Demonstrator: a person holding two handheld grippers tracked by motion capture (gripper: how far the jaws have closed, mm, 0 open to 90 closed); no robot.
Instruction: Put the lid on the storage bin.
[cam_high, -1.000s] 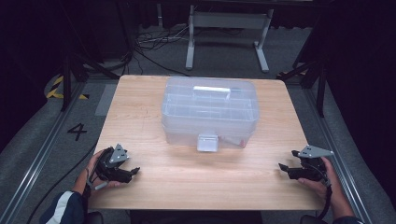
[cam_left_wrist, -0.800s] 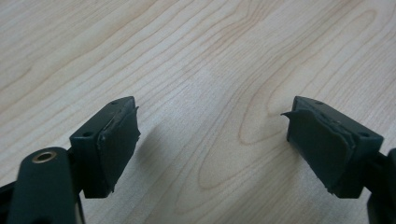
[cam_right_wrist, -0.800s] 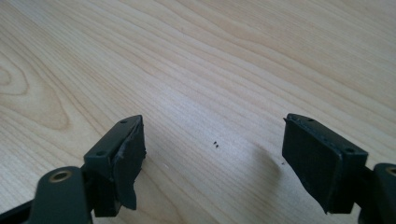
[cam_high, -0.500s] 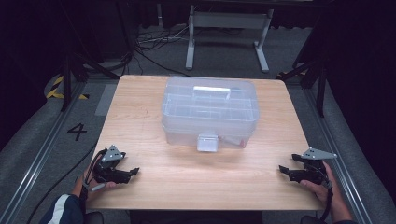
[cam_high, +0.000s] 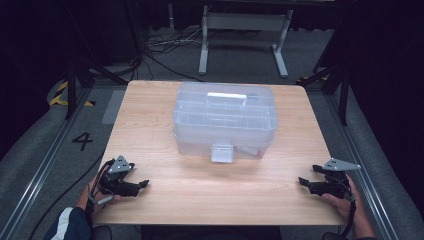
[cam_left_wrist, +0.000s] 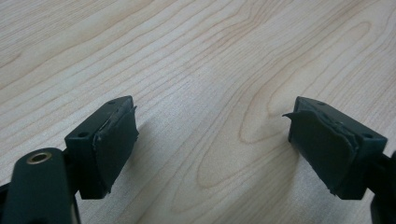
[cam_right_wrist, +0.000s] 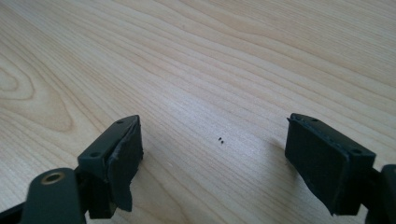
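Observation:
A clear plastic storage box (cam_high: 224, 121) with a white handle on its lid and a white front latch (cam_high: 222, 153) stands in the middle of the wooden table (cam_high: 165, 185). My left gripper (cam_high: 143, 184) rests near the table's front left corner, held in a hand, jaws pointing right. My right gripper (cam_high: 301, 181) rests near the front right corner, jaws pointing left. In the left gripper view the gripper (cam_left_wrist: 212, 135) stands open over bare wood. In the right gripper view the gripper (cam_right_wrist: 215, 142) is open too, with nothing between its pads. Both grippers are well apart from the box.
Dark floor surrounds the table, with metal rails along both sides and a number 4 (cam_high: 83, 141) marked at the left. A metal stand (cam_high: 243, 30) and cables (cam_high: 160, 47) lie beyond the far edge. Bare wood stretches between the grippers.
The left gripper has slid slightly toward the table's front edge. The right gripper and the box have stayed where they were.

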